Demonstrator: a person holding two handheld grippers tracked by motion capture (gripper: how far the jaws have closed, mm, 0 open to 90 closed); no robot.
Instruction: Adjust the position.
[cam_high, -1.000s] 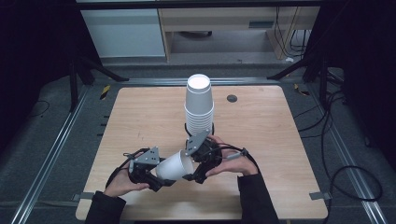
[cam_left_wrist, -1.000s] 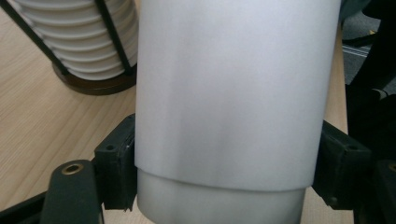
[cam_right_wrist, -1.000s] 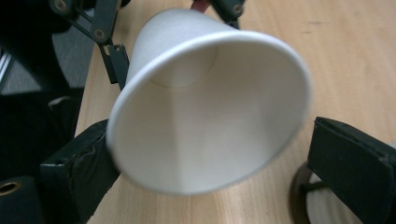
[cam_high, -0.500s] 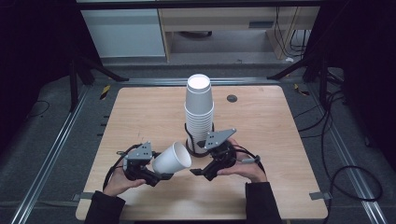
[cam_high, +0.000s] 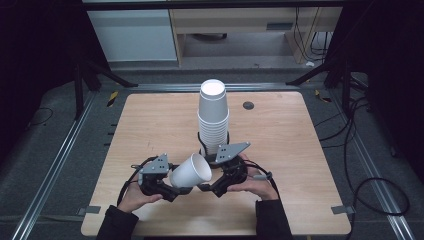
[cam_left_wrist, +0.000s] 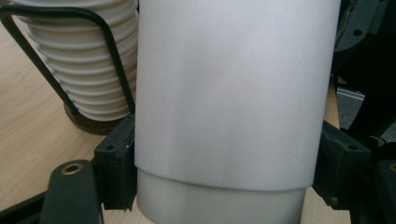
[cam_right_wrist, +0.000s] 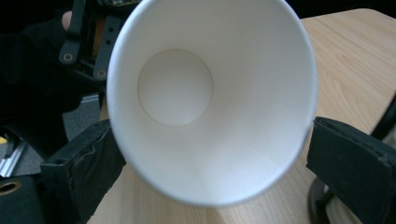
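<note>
High view first: you've got the paper cup (cam_high: 190, 171) lying on its side above the table (cam_high: 280, 150), mouth tipped up toward one o'clock, just in front of the stack of cups (cam_high: 213, 117) in its wire holder (cam_high: 202, 145). Your left claw (cam_high: 172, 186) sits at the cup's base, around seven o'clock of it. Your right claw (cam_high: 210, 189), which a second ago was pressed in against the cup's rim, has slid back and dropped toward five o'clock of the cup, apart from it now. My read is that the handover is done and the left side carries the cup alone.

Left gripper view: the cup wall (cam_left_wrist: 233, 93) is dead centre, and a second, narrower cup base (cam_left_wrist: 219, 205) peeks out at six o'clock, so it may be two cups nested. The jaws are clamped on it, one pad (cam_left_wrist: 119, 168) at nine o'clock, the other at three. The stack stands at eleven o'clock.

Right gripper view: you're looking straight into the cup's mouth (cam_right_wrist: 175, 88). The jaws stand wide apart, one at seven o'clock, one at four, and I judge neither is gripping the rim. If there are two cups here, your freed right claw is well placed to pull one off.
</note>
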